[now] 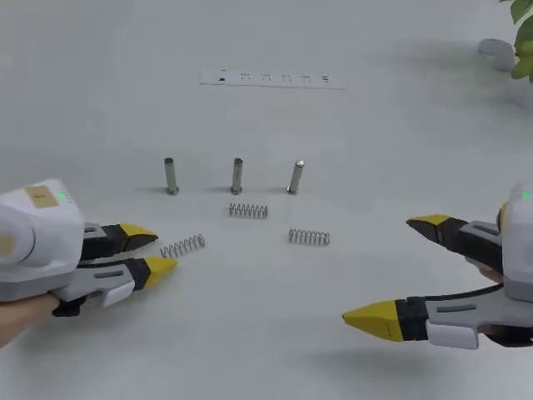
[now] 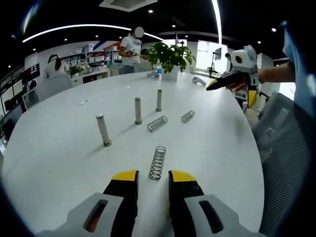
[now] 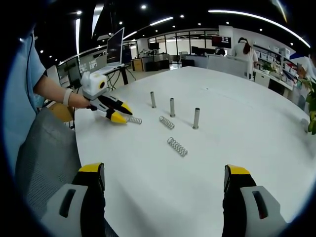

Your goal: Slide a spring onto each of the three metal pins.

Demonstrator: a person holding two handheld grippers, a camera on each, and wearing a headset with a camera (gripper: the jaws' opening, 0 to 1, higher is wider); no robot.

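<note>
Three metal pins stand upright in a row across the middle of the white surface [image 1: 266,358]: the left pin [image 1: 170,177], the middle pin [image 1: 237,176] and the right pin [image 1: 296,177]. Three springs lie flat on the near side of the row, none of them on a pin. The middle spring [image 1: 248,211] lies just in front of the middle pin, the right spring [image 1: 309,237] a little nearer and off to the right, and the left spring [image 1: 182,246] nearest of the three, to the left. The left gripper [image 1: 161,250] hovers low at the near left. Its yellow-tipped fingers [image 2: 125,178] are parted by only a narrow gap and hold nothing, with their tips just short of the left spring's end. The right gripper [image 1: 381,269] is at the near right, well apart from the springs, its fingers spread wide and empty. A white power strip [image 1: 273,79] lies at the far side, and green plant leaves [image 1: 525,42] show at the far right corner.
</note>
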